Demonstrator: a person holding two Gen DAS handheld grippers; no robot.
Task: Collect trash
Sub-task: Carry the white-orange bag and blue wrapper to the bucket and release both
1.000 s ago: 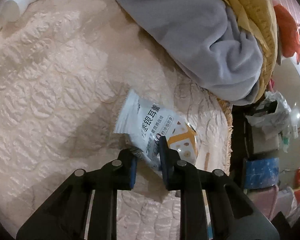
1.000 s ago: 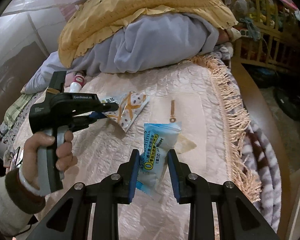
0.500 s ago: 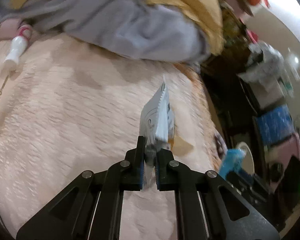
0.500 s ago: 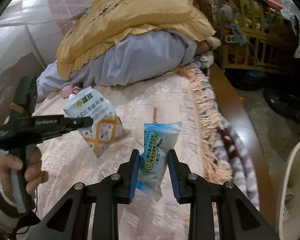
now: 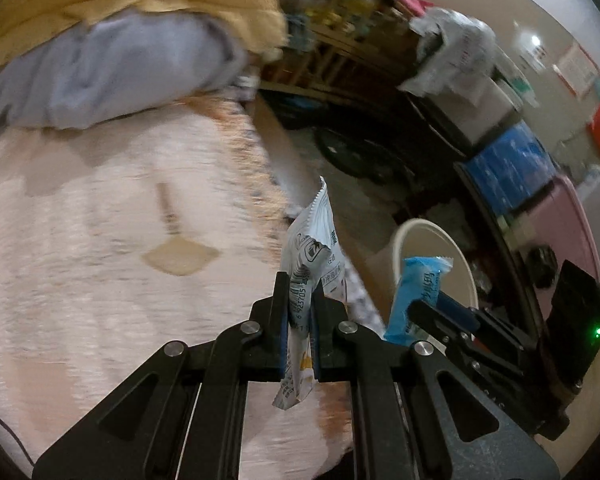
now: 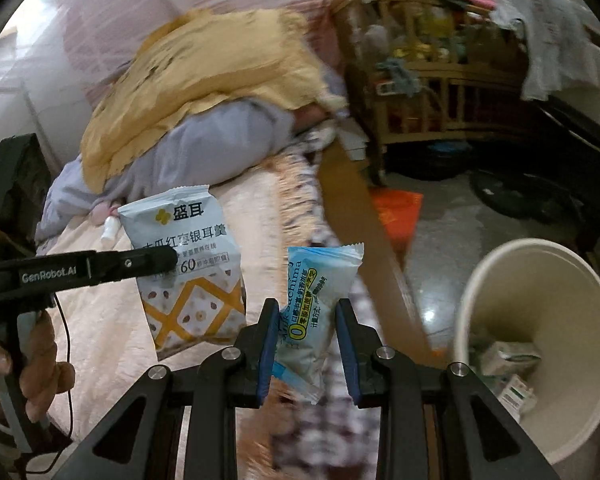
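My left gripper (image 5: 300, 300) is shut on a white snack packet (image 5: 314, 252) with orange lattice print, held edge-on above the bed's right edge. From the right wrist view the same white packet (image 6: 188, 256) hangs flat from the left gripper (image 6: 160, 258), gripped by a hand at the left. My right gripper (image 6: 306, 316) is shut on a light blue wrapper (image 6: 316, 300). In the left wrist view that blue wrapper (image 5: 422, 284) sits in front of the bin. A cream round trash bin (image 6: 540, 340) stands on the floor to the right, with several discarded boxes inside.
The pink quilted bedspread (image 5: 100, 240) has a fringed edge and a small tan scrap (image 5: 180, 258) on it. A yellow quilt (image 6: 204, 64) over grey bedding lies at the back. A wooden crib (image 6: 440, 80), an orange bag (image 6: 396, 212) and storage boxes (image 5: 508, 168) crowd the floor.
Both grippers have lifted their packets off the bed and swung right towards the bed's edge. The bin has come into view. The left gripper has rolled, turning its packet edge-on.
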